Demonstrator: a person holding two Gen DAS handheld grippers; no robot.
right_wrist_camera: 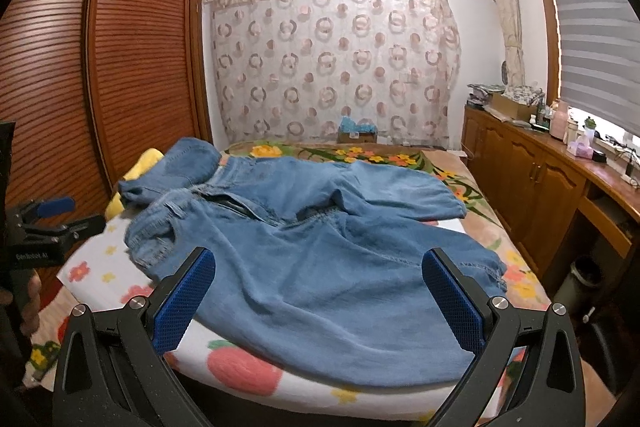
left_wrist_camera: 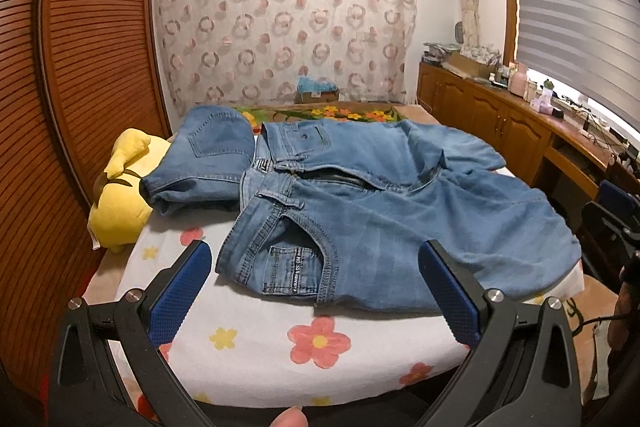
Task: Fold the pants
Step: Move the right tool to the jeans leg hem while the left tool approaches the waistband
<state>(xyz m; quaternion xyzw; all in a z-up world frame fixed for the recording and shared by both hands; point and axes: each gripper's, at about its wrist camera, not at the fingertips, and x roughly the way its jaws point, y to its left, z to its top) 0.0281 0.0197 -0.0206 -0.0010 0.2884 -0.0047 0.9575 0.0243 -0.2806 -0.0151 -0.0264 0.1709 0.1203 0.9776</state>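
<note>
My left claw (left_wrist_camera: 316, 291) hovers above the near edge of the bed (left_wrist_camera: 256, 359) with its blue pads (left_wrist_camera: 180, 295) spread wide and nothing between them — the jeans (left_wrist_camera: 380, 211) lie spread on the flowered blanket just ahead, waistband toward the left, zipper open, legs running to the right. My right claw (right_wrist_camera: 320, 297) is likewise spread and empty, held low above the near leg of the jeans (right_wrist_camera: 320, 267). A second, folded pair of jeans (left_wrist_camera: 208, 163) rests beyond the waistband, touching a yellow plush toy (left_wrist_camera: 120, 211) at the bed's left edge.
</note>
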